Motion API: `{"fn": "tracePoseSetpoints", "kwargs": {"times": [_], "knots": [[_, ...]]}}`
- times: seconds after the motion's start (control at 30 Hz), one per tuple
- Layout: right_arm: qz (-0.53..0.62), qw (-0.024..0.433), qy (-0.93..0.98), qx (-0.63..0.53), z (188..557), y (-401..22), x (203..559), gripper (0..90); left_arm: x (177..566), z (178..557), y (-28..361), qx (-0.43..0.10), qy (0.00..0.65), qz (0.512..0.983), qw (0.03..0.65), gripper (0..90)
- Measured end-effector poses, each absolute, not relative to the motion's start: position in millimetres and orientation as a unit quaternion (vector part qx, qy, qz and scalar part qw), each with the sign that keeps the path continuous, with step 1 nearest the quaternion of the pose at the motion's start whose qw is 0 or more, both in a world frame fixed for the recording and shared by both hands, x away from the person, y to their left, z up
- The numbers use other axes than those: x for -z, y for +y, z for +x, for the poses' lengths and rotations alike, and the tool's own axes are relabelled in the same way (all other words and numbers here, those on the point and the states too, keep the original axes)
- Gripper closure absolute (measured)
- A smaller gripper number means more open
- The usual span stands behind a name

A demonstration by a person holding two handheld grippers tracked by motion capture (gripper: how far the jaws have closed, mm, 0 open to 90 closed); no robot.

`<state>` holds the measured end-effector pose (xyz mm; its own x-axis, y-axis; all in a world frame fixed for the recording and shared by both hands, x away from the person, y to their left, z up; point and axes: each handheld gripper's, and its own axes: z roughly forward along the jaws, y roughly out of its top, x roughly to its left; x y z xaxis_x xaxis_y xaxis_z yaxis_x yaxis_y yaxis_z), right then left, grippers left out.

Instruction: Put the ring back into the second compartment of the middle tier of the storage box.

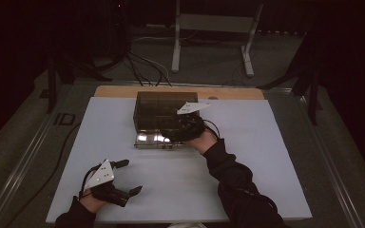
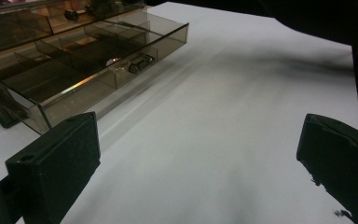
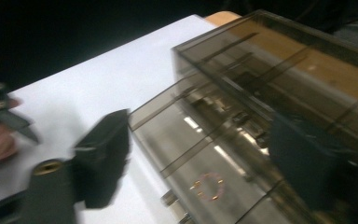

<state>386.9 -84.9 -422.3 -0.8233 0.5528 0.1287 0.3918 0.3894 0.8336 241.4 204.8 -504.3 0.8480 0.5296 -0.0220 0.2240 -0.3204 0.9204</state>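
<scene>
A smoky see-through cabinet (image 1: 164, 107) stands at the back middle of the white sheet (image 1: 256, 142). Its divided drawer (image 1: 148, 138) is pulled out toward me. My right gripper (image 1: 173, 130) hovers over the drawer's right part. In the right gripper view this gripper (image 3: 200, 163) is open: one jaw hangs outside the drawer's (image 3: 205, 140) side wall, the other over its compartments, with nothing pressed between them. A small coppery ring (image 3: 209, 186) lies in the drawer. My left gripper (image 1: 130, 176) rests open and holds nothing at the near left; its view (image 2: 196, 158) looks across to the drawer (image 2: 88, 70).
A small metal part (image 2: 140, 63) lies in a front compartment. The wooden table edge (image 1: 180, 91) runs behind the cabinet. On the floor beyond are a white stand (image 1: 214, 28) and cables (image 1: 138, 66). A cable (image 1: 62, 152) trails off the table's left side.
</scene>
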Motion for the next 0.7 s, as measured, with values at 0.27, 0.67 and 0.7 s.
{"fn": "tracePoseSetpoints", "kwargs": {"times": [0.27,0.67,0.7], "knots": [[0.285,0.078,0.825,-0.481,386,-100,415,2.2,504,244,203,-0.141,0.238,0.799,0.534,0.8],[0.291,0.097,0.826,-0.473,378,-132,413,0.0,504,242,203,-0.140,0.233,0.801,0.533,0.8],[0.293,0.101,0.826,-0.471,378,-135,414,0.0,505,242,204,-0.139,0.234,0.801,0.534,0.8]]}}
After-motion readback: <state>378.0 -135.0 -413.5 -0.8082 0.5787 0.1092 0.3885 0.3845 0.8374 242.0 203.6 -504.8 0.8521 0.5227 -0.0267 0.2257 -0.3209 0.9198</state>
